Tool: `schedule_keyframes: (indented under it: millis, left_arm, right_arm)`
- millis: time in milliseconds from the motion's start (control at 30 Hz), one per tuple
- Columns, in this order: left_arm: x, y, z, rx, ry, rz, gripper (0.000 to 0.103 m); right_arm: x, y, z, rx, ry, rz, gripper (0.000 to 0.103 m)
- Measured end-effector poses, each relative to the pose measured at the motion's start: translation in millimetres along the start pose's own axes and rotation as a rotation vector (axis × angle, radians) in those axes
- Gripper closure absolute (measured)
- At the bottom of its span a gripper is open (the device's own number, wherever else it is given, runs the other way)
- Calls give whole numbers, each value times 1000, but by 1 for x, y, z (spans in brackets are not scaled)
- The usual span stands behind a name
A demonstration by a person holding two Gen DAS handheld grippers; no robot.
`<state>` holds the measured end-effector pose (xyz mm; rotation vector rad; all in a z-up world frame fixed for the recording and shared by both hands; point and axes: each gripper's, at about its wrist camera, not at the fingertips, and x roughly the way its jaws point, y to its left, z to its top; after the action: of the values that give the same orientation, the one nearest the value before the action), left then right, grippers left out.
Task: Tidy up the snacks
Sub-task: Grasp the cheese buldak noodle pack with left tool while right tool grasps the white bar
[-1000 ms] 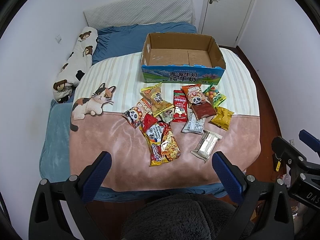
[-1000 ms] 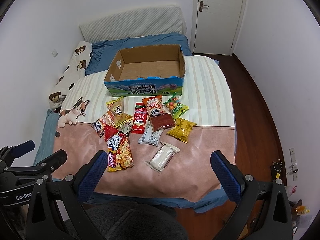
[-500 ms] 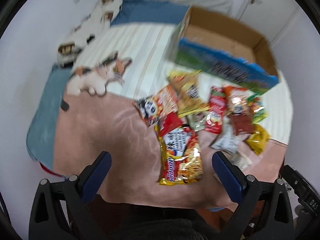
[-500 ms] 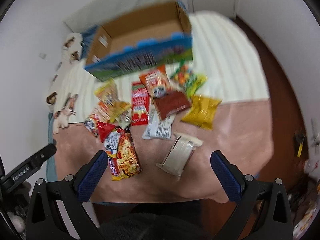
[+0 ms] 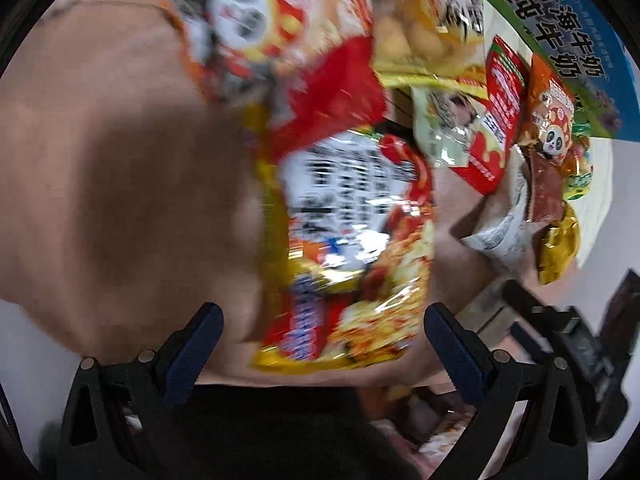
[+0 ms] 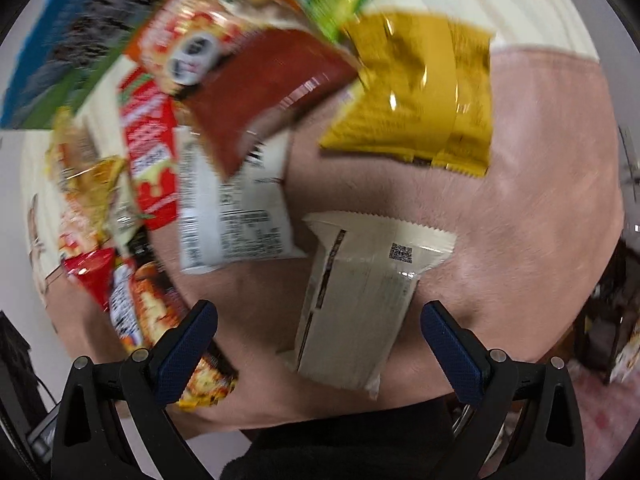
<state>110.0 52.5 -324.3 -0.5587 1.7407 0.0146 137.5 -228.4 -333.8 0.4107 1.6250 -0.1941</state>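
Pink blanket (image 6: 520, 184) fills both my views. My left hand-held gripper (image 5: 322, 334) is spread wide just above the big noodle packet (image 5: 352, 248), gripping nothing. My right hand-held gripper (image 6: 318, 330) is also wide, its blue pads either side of the white wrapped bar (image 6: 356, 300), not touching it. Other snacks lie beyond: a yellow pouch (image 6: 416, 92), a red sachet (image 6: 260, 88), and the blue carton (image 5: 560, 40) behind them.

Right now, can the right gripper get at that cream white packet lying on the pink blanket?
Probably yes. The right gripper is open, and the cream white packet lies between its fingers with nothing on top of it.
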Motion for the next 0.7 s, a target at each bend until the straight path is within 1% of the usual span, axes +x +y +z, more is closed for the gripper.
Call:
schedule_keyframes:
  millis: [33,100,167,233,300,367,400,467,533,567,633,667,700]
  left_arm:
    - [7,-5,2,1,8,-20,0]
    - [21,-16,8,16,20,-35,0]
    - [36,-27,14,34,30,8,1]
    - [50,-35,18,54,36,38,1]
    - [58,-40,19,87,26,86,1]
    - [61,-45,13,141,-7,129,10]
    - [60,-48,9,169,-18,137,11]
    - [59,-53,-2,249,-46,180,12]
    - [57,-56,-11,329,-73,239,12]
    - [61,-58,-14,358,-77,256,11]
    - [68,-58,-18,370,-81,283,9]
    - [75,-61,-19,363,-79,290,9]
    - [79,-63,-18,344,-81,297,8]
  right_arm:
    - [7,-2,1,16,4,-6,0]
    - [21,-4,1,35,7,-15,2]
    - [33,-8,-1,58,3,-33,6]
    - [39,-11,-3,71,-18,-61,17]
    - [40,-13,-7,62,-40,-78,38]
    - [40,-11,-15,11,-65,-79,39]
    - [36,-7,-18,-26,-77,-100,39]
    - [34,-1,-23,-122,-118,-158,39]
    - [38,9,-29,-263,-161,-248,39]
    - [46,11,-31,-320,-151,-264,39]
    - [56,11,-32,-357,-113,-235,37]
    - [61,9,-33,-362,-103,-213,33]
    - [65,3,-34,-349,-90,-171,27]
